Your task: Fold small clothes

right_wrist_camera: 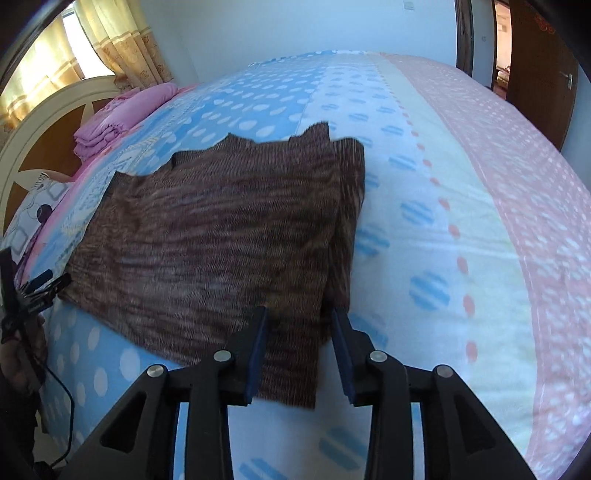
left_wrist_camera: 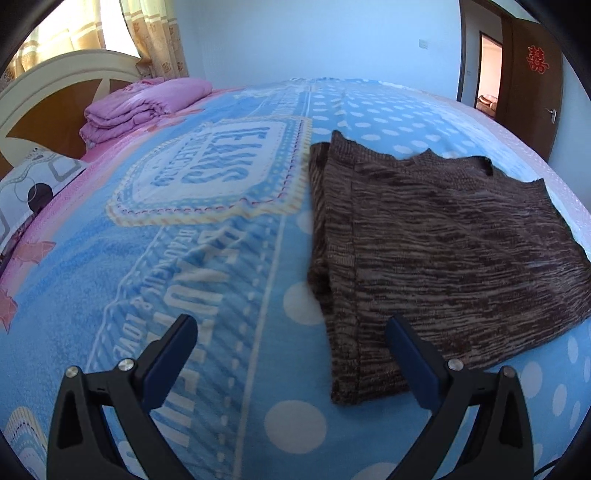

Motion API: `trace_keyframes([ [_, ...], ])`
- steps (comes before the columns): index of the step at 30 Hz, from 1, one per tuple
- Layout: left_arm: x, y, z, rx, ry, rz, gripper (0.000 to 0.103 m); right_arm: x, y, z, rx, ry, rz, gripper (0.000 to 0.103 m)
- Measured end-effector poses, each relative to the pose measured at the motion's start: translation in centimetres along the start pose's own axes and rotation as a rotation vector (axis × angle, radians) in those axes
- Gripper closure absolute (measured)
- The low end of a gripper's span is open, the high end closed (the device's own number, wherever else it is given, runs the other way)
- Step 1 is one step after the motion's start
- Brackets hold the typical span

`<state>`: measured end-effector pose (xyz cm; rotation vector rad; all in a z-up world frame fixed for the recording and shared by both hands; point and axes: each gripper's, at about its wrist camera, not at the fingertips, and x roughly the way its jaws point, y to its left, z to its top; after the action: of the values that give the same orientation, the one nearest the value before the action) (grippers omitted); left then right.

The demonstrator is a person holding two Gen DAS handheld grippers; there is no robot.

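We see a brown knitted garment [left_wrist_camera: 443,236] lying flat on a bed [left_wrist_camera: 229,258], on the blue, white-dotted part of the blanket. It is partly folded: in the left wrist view its left edge is doubled over in a long narrow layer, and in the right wrist view the same doubling shows along its right edge. Its far edge is notched at the neckline.

Our left gripper [left_wrist_camera: 291,350] hangs above the blanket with its jaws spread wide and nothing between them. Its right finger [left_wrist_camera: 410,362] stands in front of the near left corner of the garment; whether it touches the knit we cannot tell. Its left finger is over bare blanket, near the printed lettering.

Our right gripper [right_wrist_camera: 299,354] is partly open, its jaws set a moderate way apart. The near right corner of the garment [right_wrist_camera: 207,236] shows between its blue pads [right_wrist_camera: 258,354], but the pads do not press on it, so the cloth lies loose. The knit looks blurred around this corner.

In the right wrist view we also catch the left gripper [right_wrist_camera: 37,291] at the far left edge, beside the opposite corner of the garment, with a dark cable trailing below it.

Further off, a folded pink quilt [left_wrist_camera: 144,107] sits near the white headboard [left_wrist_camera: 55,77], a patterned pillow [left_wrist_camera: 33,192] lies beside it, yellow curtains [left_wrist_camera: 147,33] hang behind, and a brown door [left_wrist_camera: 532,88] stands open on the right.
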<state>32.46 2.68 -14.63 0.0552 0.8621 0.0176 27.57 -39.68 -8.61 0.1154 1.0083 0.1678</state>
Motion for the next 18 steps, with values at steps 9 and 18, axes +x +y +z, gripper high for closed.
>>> trace_keyframes([
  [9, 0.6, 0.7, -0.6, -0.008, 0.061, -0.002, 0.0, -0.7, -0.2, -2.8, -0.004, -0.009, -0.037, 0.096],
  [18, -2.5, 1.0, 0.2, -0.042, -0.059, 0.062, 0.0, -4.0, 5.9, 0.3, -0.122, -0.179, -0.15, 0.079],
])
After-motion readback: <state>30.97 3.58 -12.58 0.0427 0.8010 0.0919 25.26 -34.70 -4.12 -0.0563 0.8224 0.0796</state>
